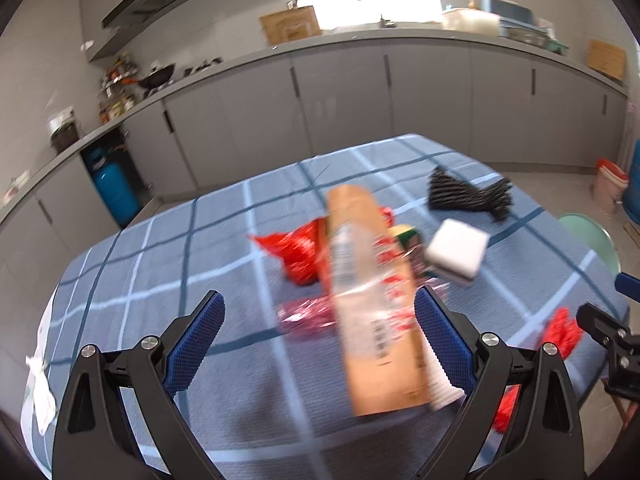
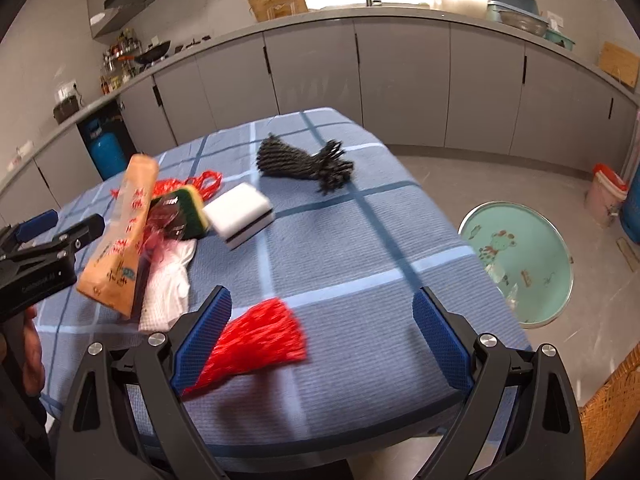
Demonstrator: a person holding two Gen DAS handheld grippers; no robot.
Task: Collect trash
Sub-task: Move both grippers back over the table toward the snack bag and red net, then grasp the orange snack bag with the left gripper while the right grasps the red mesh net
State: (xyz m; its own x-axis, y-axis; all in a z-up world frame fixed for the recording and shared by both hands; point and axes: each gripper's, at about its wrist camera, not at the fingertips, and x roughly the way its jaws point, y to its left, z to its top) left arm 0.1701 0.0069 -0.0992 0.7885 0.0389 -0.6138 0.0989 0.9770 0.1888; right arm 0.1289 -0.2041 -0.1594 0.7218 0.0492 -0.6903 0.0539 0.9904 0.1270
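Note:
A tall brown paper bag (image 1: 372,300) with a clear window leans, blurred, between the wide-apart fingers of my open left gripper (image 1: 319,294); I cannot tell whether a pad touches it. From the right wrist view the bag (image 2: 120,240) tilts just right of the left gripper (image 2: 74,218). My right gripper (image 2: 322,293) is open over the table's near edge, with a red mesh net (image 2: 256,340) lying by its left finger. Red plastic wrap (image 1: 296,252), a yellow-green sponge (image 2: 192,212), a white block (image 2: 240,216) and a black mesh bundle (image 2: 304,164) lie on the blue checked cloth (image 2: 360,240).
A white cloth (image 2: 168,284) lies under the bag. On the floor to the right stands a green basin (image 2: 516,264) with scraps in it, and a wicker basket (image 2: 612,420) sits at the lower right. Grey kitchen cabinets (image 2: 400,80) run behind the table.

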